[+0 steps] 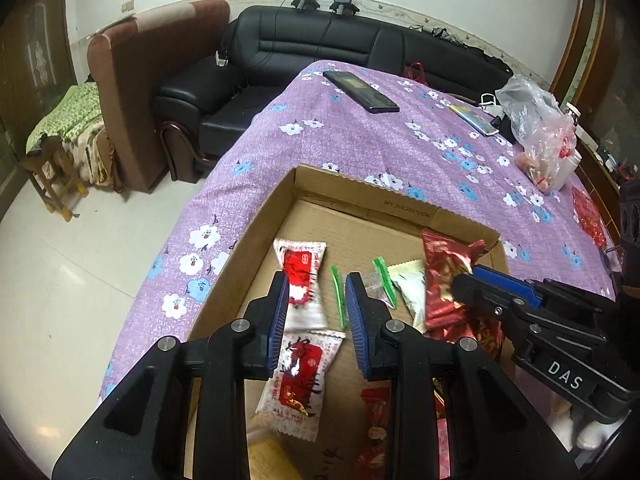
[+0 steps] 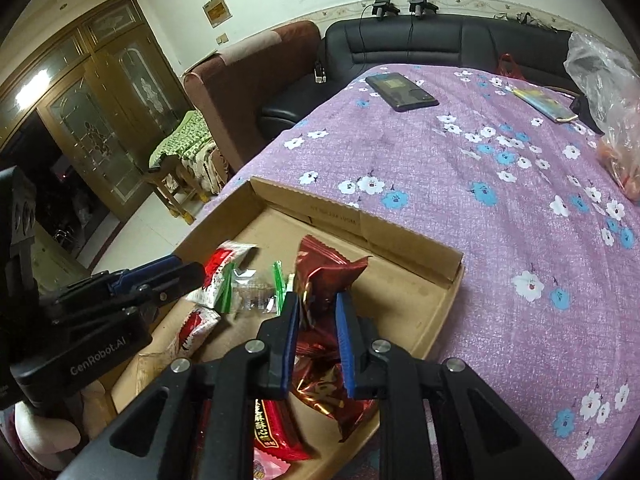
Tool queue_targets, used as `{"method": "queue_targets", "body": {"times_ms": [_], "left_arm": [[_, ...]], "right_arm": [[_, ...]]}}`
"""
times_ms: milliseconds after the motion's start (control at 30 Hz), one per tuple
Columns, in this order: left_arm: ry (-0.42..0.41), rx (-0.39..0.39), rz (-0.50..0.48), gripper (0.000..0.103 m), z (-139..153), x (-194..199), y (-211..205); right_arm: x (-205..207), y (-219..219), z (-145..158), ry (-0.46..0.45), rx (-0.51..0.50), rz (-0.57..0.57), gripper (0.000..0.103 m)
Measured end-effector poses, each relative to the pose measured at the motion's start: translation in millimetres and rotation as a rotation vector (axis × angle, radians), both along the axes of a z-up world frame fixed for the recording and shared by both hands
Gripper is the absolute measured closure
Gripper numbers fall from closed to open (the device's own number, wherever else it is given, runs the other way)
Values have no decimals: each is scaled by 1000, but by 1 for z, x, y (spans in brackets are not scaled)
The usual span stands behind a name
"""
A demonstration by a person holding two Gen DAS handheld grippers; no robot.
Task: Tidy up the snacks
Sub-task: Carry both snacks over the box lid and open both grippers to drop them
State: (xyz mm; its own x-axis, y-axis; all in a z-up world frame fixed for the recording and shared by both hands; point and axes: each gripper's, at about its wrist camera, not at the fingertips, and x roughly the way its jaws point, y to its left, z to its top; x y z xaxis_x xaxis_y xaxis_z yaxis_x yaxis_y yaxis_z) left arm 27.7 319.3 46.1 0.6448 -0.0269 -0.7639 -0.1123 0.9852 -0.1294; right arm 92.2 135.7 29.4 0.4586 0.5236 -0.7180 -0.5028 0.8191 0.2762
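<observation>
Tongs — over boxed snacks

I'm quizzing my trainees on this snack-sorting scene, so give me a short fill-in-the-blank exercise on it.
1. The snack packets lie inside a shallow ____ box.
2. The tablecloth is purple with a ____ pattern.
3. The dark red wrapper sits between the fingers of the ____ gripper.
4. Beyond the table stands a black ____.

Missing words: cardboard; flower; right; sofa

Cardboard box lower centre on the table; snack packets inside it. Phone behind at upper centre, plastic bag at right, sofa beyond.
</observation>
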Motion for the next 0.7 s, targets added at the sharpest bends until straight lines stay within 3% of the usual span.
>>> {"method": "queue_targets", "body": {"times_ms": [467,700], "left_arm": [[-63,88,21,75,29,-31,-28],[-84,97,42,75,41,-51,-40]], "right_arm": [[-12,-22,18,-3,58,-18,81],[-32,-37,27,-9,81,-13,80]]}}
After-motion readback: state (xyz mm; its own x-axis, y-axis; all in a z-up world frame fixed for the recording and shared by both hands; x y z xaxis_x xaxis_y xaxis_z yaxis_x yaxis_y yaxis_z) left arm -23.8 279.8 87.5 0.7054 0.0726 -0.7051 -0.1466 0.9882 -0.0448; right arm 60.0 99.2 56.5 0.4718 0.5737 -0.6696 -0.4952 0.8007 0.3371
